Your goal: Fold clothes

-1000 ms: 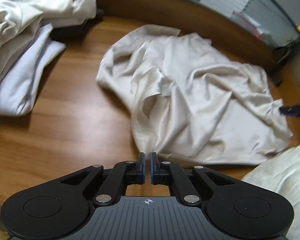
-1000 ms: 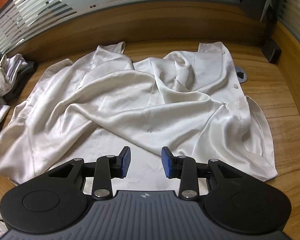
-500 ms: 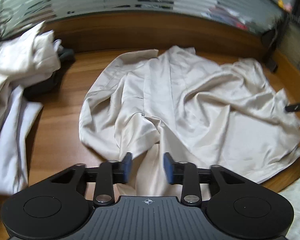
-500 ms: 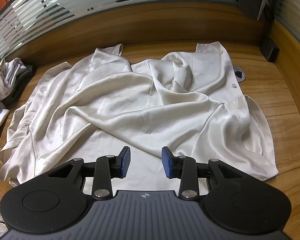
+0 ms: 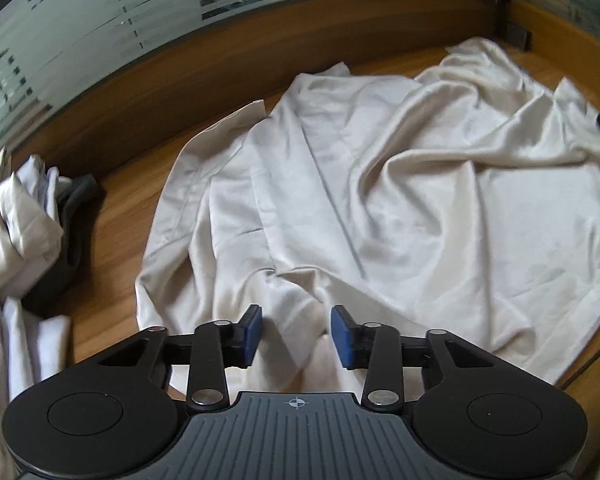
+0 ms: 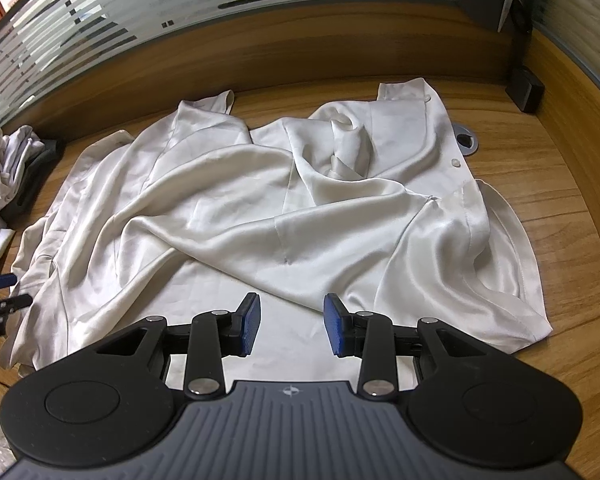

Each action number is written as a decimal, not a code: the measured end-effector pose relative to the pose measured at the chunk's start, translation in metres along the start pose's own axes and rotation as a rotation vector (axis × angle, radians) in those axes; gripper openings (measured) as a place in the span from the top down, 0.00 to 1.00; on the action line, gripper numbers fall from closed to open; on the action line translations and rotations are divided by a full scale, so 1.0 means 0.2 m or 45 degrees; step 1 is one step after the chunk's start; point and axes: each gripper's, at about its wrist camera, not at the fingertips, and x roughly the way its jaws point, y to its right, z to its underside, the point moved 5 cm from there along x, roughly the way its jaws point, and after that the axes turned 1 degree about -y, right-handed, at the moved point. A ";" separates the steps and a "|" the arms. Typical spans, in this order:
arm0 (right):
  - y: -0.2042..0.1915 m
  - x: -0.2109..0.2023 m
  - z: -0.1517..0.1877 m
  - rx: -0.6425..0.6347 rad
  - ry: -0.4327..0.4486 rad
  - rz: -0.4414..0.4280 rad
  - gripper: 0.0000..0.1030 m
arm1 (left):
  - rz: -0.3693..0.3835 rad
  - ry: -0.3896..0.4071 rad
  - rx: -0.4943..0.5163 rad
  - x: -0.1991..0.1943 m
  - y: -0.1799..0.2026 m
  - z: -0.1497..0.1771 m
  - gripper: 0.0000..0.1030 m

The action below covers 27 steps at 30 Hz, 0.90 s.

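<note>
While both grippers point down over the wooden desk, the left gripper stands nearest in its own view with its blue pads spread apart; its jaws have just been closing a little, and a rumpled fold of the cream satin shirt lies between them with neither pad pressing on it. The right gripper hangs over the near hem of the same shirt, its jaws having just opened slightly, parted and pinching nothing; flat fabric shows in the gap. Beyond the pads the shirt lies spread and creased across the middle of the desk, one sleeve twisted on top of the body, a buttoned edge running along its right side in the right wrist view, and the collar end toward the far wall. At the left edge of that view the tips of the left gripper show beside the shirt's corner. Farther left, a heap of white clothes rests on a dark item. Behind everything rises a wooden partition topped with striped frosted glass.
</note>
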 end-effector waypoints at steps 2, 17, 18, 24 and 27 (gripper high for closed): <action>0.00 0.00 0.00 0.000 0.002 -0.005 0.58 | -0.058 -0.011 0.059 0.02 -0.01 0.00 0.62; -0.01 -0.01 0.01 0.024 0.006 -0.008 0.58 | -0.088 -0.034 0.560 0.10 0.20 0.05 0.58; 0.00 -0.02 0.01 0.026 0.007 -0.006 0.58 | -0.089 -0.044 0.556 0.11 0.20 0.05 0.58; 0.03 -0.03 0.03 0.049 0.009 0.011 0.57 | -0.071 -0.015 0.500 0.12 0.17 0.04 0.88; 0.04 -0.03 0.04 0.056 0.005 0.015 0.57 | -0.038 0.074 0.351 0.05 0.10 -0.02 0.94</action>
